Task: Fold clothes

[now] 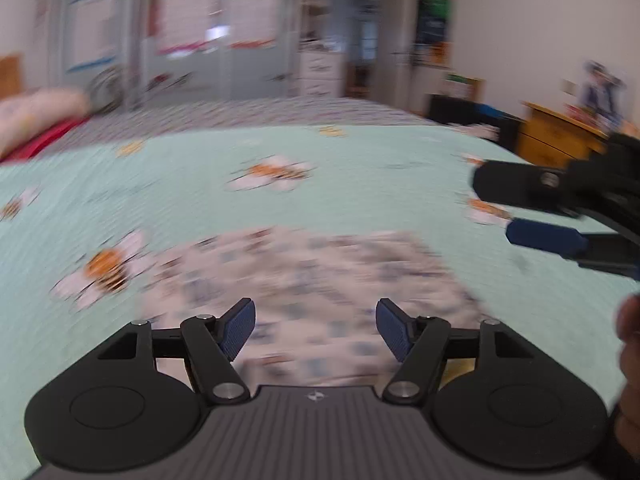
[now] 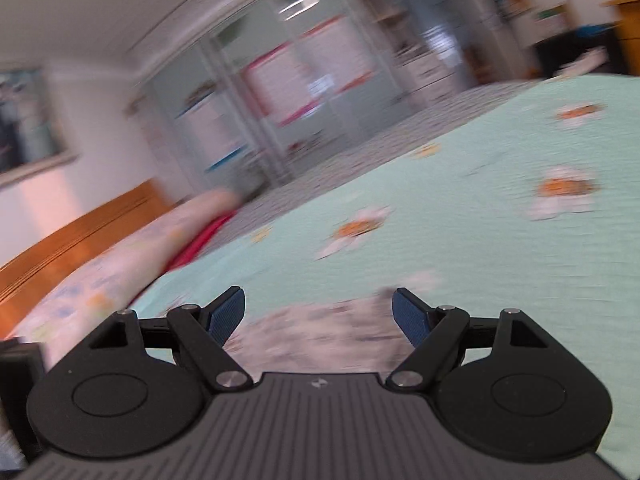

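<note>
Plainly, the patterned garment (image 1: 304, 280) lies on the mint bedspread (image 1: 360, 184), just ahead of the left tool (image 1: 316, 328) and right tool (image 2: 318, 320); both stand with fingers apart, holding nothing. Blur hides whether it is folded, so any grip should take an edge squarely.

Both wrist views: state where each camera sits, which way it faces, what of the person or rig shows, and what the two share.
Left wrist: sits behind the open left hand-held gripper, facing across the bed at the patterned garment on the mint floral sheet; the right hand-held gripper and a hand show at right.
Right wrist: sits behind the open right hand-held gripper, tilted, facing the garment's edge and the pillows.
Shared: garment, sheet, glass-door wardrobe; both blurred.
</note>
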Available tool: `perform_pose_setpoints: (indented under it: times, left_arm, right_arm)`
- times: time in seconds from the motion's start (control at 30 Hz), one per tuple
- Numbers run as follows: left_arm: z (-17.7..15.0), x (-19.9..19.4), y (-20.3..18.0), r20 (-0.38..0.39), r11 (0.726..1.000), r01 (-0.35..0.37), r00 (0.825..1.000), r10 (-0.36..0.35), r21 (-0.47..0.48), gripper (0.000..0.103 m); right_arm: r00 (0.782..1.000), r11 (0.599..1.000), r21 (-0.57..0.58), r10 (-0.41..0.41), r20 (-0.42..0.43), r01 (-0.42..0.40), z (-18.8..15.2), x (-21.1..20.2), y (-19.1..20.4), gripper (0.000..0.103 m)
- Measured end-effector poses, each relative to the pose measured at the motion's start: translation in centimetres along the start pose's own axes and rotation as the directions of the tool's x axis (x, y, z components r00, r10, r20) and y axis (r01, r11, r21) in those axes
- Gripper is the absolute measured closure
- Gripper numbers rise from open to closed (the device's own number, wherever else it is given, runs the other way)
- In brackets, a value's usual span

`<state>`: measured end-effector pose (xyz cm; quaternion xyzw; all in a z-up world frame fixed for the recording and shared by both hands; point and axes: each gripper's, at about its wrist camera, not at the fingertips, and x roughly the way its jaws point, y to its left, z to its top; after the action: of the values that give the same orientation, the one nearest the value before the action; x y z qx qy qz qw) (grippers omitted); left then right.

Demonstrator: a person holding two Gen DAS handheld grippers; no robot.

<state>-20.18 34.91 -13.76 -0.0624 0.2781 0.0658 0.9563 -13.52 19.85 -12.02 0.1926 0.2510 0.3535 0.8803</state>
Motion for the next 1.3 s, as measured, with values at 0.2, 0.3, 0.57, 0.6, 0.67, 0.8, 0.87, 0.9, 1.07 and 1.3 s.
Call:
perform_pose_setpoints:
  times: [0.2, 0.3, 0.57, 0.6, 0.67, 0.8, 0.87, 0.9, 1.07, 1.3]
  left_arm:
    - [-1.7, 1.7, 4.6, -0.078, 0.989, -0.017, 0.997, 0.006, -0.145, 0.036]
    - [-1.3, 1.6, 4.8, -0.06, 0.989, -0.013, 0.998, 0.004, -0.149, 0.035]
    - [0.0, 3.2, 6.0, -0.064, 0.987, -0.012, 0.998, 0.001, -0.159, 0.035]
    - [-0.1, 3.2, 6.6, -0.067, 0.981, -0.007, 0.998, -0.006, -0.192, 0.036]
    - [-0.1, 2.4, 7.2, -0.042, 0.975, 0.005, 0.999, -0.015, -0.223, 0.035]
    - [0.1, 2.0, 7.5, -0.026, 0.979, 0.004, 1.0, -0.01, -0.205, 0.034]
    - [0.0, 3.2, 7.7, -0.06, 0.979, -0.015, 0.998, 0.003, -0.204, 0.034]
    - [-0.2, 3.7, 7.8, -0.077, 0.978, -0.025, 0.997, 0.009, -0.205, 0.034]
    - [-0.2, 1.7, 7.2, -0.047, 0.978, -0.012, 0.999, 0.002, -0.21, 0.034]
    - [-2.5, 0.1, 6.2, -0.065, 0.985, 0.017, 0.997, -0.029, -0.172, 0.032]
  right_arm:
    - [0.982, 0.995, 0.073, -0.051, -0.182, 0.066, -1.1, 4.8, -2.8, 0.103]
    - [0.981, 0.99, 0.106, -0.075, -0.178, 0.094, -0.9, 4.6, -3.9, 0.087]
    - [0.966, 0.99, 0.011, -0.137, -0.221, 0.143, 2.0, 10.7, -4.1, 0.071]
    - [0.954, 0.984, 0.024, -0.165, -0.25, 0.177, 2.0, 11.9, -5.4, 0.093]
    - [0.955, 0.977, 0.097, -0.162, -0.25, 0.191, 2.6, 12.0, -7.2, 0.103]
    - [0.984, 0.989, 0.106, -0.087, -0.159, 0.104, 2.7, 10.0, -5.1, 0.075]
    - [0.976, 0.992, 0.084, -0.074, -0.203, 0.093, 2.5, 11.1, -4.4, 0.072]
    - [0.962, 0.989, 0.055, -0.12, -0.244, 0.137, 2.3, 12.1, -4.6, 0.074]
    - [0.95, 0.973, 0.091, -0.182, -0.254, 0.211, 3.9, 13.0, -5.7, 0.087]
    - [0.947, 0.996, 0.08, -0.02, -0.321, 0.048, 1.2, 14.0, -0.8, 0.067]
